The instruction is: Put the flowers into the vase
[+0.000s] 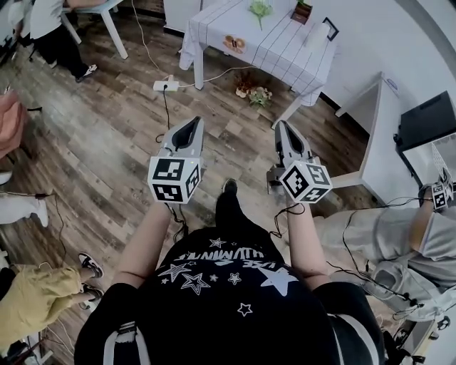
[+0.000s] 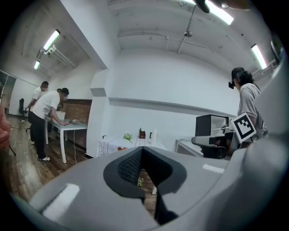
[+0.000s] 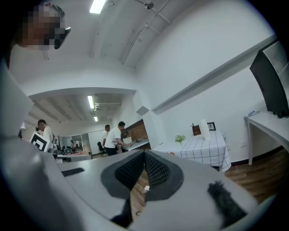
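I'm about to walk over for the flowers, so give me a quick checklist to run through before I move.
1. Left gripper empty: ok, jaws shut on nothing.
2. Right gripper empty: ok, likewise shut.
3. Flowers spotted: ok, green bunch on the checked table.
4. Vase spotted: cannot tell; a tall white thing on the table may be it.
5. Table within reach: not ok, floor lies between.

Tablecloth (image 1: 285, 50) white with thin dark checks — flowers (image 1: 261, 8) pale green — floor (image 1: 107, 150) brown wood-grain planks.
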### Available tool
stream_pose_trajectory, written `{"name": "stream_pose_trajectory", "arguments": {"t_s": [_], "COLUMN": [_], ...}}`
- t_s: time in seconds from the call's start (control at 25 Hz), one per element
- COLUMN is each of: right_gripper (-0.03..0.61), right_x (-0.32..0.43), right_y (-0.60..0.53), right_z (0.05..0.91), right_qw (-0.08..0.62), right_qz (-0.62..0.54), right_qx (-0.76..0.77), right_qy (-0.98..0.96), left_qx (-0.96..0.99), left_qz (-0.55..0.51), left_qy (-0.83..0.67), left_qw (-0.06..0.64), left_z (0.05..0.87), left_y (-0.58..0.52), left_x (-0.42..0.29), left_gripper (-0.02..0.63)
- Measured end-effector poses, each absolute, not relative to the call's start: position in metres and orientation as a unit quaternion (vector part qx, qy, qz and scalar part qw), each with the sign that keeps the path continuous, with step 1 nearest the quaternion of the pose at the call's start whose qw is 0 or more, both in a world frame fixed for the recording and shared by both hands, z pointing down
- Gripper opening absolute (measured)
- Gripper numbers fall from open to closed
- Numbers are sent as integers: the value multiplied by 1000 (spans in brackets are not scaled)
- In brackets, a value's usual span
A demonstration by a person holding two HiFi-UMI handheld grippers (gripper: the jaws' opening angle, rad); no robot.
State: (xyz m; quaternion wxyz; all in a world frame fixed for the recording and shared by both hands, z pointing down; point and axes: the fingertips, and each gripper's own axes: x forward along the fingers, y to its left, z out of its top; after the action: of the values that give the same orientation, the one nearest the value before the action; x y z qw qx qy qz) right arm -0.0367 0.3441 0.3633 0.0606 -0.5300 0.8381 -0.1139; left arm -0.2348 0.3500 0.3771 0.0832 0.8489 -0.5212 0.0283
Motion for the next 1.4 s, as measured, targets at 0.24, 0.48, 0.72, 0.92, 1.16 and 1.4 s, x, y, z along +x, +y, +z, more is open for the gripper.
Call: {"name": "stream_pose_trajectory", "arguments": {"t_s": [0.24,0.48,0.72,0.92,1.16,1.4], "right_gripper": [11,11,11,11,11,11], "right_x": [0,38,63,76,89,95], "right_y": [277,223,177,147,122,110], "right_z": [364,358,361,367,373,374], "right_qw": [73,79,79,76,62,47], "right_qz": [-128,-131,-138,-144,-145,-144], "right_qx": [-542,-557,-556,-550,-540,-536], "right_qy": [827,817,816,819,827,831], "left_qx": [847,843,846,847,841,846], "left_qz": [30,33,42,44,40,53], "left_qy": [-523,-530,-525,-523,-530,-521], "left_qw": [93,85,86,81,101,96], "left_z": [375,362,364,365,375,375], "left_y": [286,231,189,161,133,121], "left_x": [-213,-201,-172,-152,-133,-116], "left_gripper": [9,9,9,9,9,9]}}
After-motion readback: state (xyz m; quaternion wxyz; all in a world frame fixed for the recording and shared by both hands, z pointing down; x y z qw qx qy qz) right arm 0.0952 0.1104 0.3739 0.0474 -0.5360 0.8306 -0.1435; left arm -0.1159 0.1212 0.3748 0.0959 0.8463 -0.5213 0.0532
